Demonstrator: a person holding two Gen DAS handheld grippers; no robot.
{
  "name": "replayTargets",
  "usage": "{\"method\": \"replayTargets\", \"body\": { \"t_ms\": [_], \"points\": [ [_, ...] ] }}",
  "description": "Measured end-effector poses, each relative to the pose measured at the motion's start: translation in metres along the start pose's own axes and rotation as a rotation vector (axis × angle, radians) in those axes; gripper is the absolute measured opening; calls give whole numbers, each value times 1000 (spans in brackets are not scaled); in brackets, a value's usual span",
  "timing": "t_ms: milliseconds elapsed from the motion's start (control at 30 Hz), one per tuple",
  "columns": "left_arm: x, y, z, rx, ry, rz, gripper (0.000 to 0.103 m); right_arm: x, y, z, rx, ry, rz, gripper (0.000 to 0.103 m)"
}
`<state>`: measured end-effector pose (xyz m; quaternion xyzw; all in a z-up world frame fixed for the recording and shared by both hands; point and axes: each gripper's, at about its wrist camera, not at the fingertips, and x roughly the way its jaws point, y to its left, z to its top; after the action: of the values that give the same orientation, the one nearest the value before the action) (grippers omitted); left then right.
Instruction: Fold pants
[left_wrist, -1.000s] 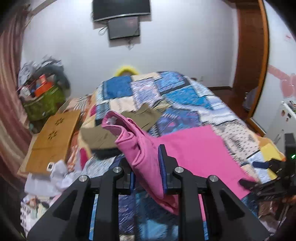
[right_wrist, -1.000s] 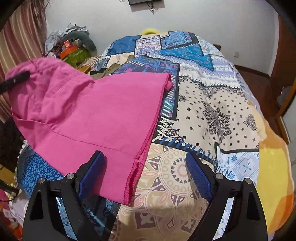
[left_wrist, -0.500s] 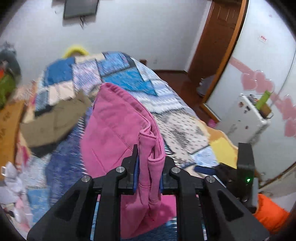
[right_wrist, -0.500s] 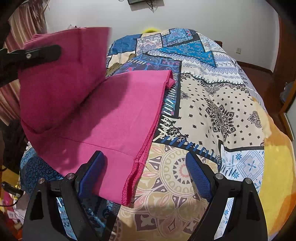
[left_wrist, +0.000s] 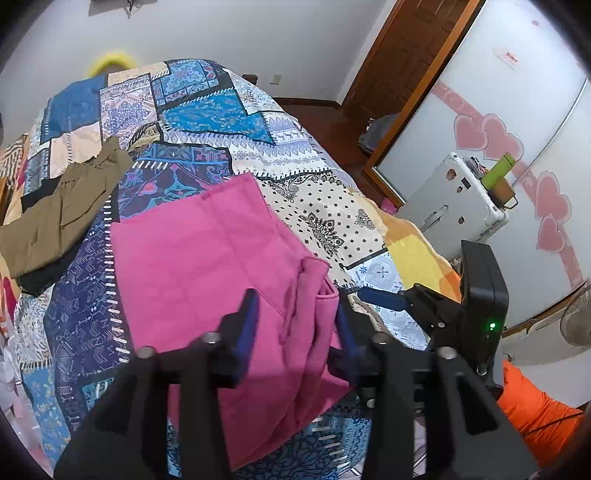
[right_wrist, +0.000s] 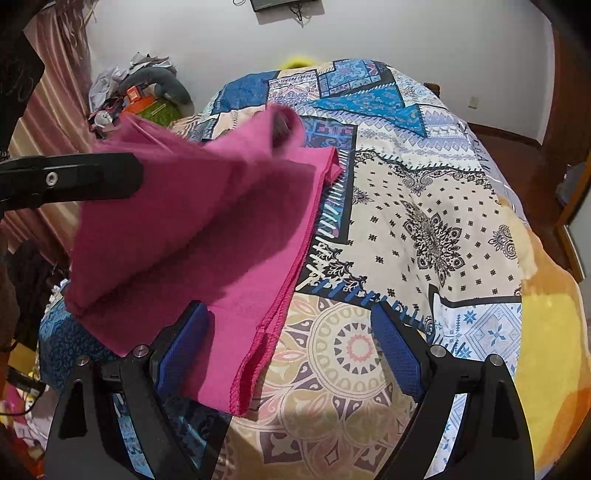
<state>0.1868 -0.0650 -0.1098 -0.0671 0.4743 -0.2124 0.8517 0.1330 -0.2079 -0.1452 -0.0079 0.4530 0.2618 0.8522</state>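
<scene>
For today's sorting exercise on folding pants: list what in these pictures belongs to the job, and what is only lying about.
Belongs to the job:
pink pants
left gripper
right gripper
patchwork bedspread

Lying about:
brown garment
white case
green bottle
clutter pile

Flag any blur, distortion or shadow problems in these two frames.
Right wrist view: the lifted part of the pink pants is motion-smeared at its upper tip and shadows the layer beneath; the bedspread is sharp. Left wrist view: mostly sharp, the left gripper soft and dark. Both views: strong fisheye bowing with dark corners.
</scene>
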Motion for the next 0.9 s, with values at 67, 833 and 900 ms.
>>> {"method": "replayTargets", "body": {
  "t_ms": [67,833,900],
  "points": [
    [-3,4,1,-4,-12,4,55,-3,-1,0,-1,-7,-4,88],
    [99,146,80,-50,161,396,68,-26,-46,12,79,-51,-128,89],
    [111,152,71,-20,180,446,75,-29,-50,14,90,-55,-136,89]
  ]
}}
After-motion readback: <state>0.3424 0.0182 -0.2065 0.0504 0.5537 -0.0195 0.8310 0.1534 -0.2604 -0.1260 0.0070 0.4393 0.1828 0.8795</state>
